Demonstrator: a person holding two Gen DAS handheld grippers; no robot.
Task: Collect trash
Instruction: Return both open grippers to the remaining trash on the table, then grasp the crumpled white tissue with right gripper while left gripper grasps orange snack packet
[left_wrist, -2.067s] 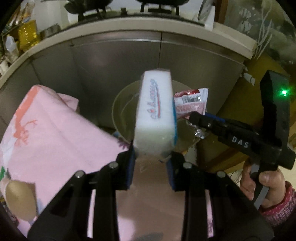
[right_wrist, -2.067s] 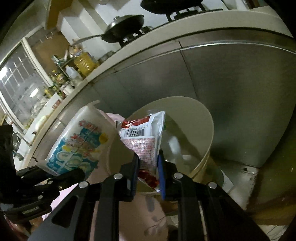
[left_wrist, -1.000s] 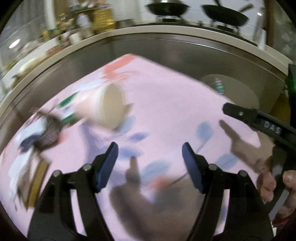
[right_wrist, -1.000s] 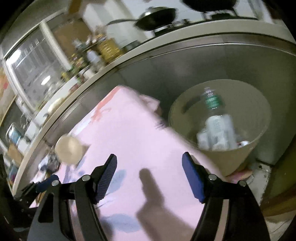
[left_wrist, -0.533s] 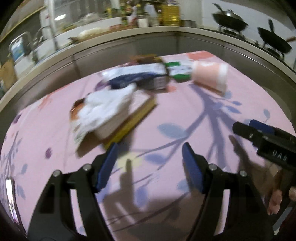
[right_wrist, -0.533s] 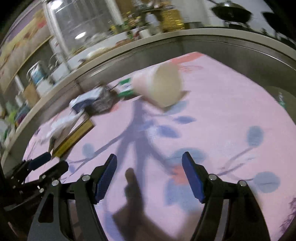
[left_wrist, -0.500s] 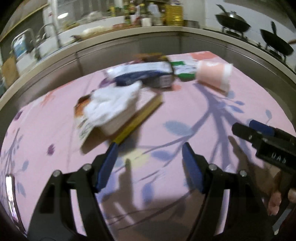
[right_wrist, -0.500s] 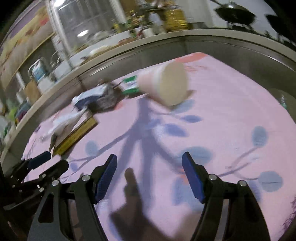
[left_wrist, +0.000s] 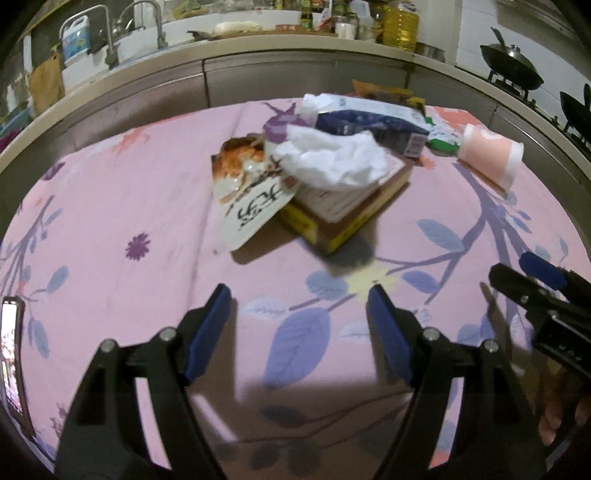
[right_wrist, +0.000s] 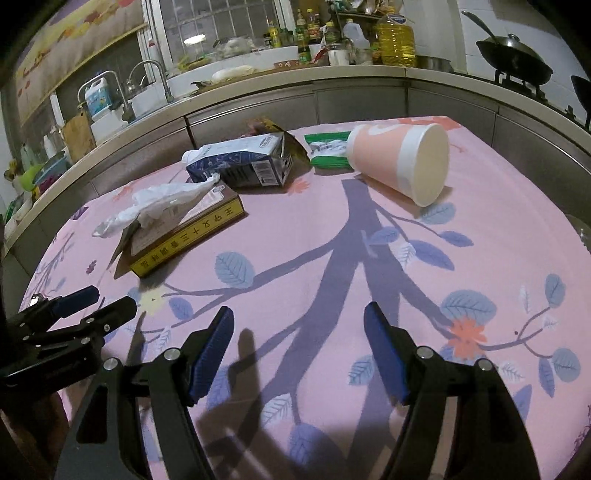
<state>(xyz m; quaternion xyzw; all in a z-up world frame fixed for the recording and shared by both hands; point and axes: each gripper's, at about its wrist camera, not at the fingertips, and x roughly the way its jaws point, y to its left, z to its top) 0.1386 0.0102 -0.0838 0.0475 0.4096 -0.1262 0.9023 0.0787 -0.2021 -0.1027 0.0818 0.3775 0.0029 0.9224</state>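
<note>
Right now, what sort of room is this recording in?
Most likely a home kitchen: a sink faucet on the counter, a wok on a gas stove, and cooking oil bottles behind a cloth-covered table.

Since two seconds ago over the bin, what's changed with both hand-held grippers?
Both let go: the white sponge block has left the left hand-held gripper and the red-and-white wrapper the right hand-held gripper. Both have swung from the bin to the pink floral tablecloth; both are empty, the left's jaws opening. The pink paper cup stays on its side.
</note>
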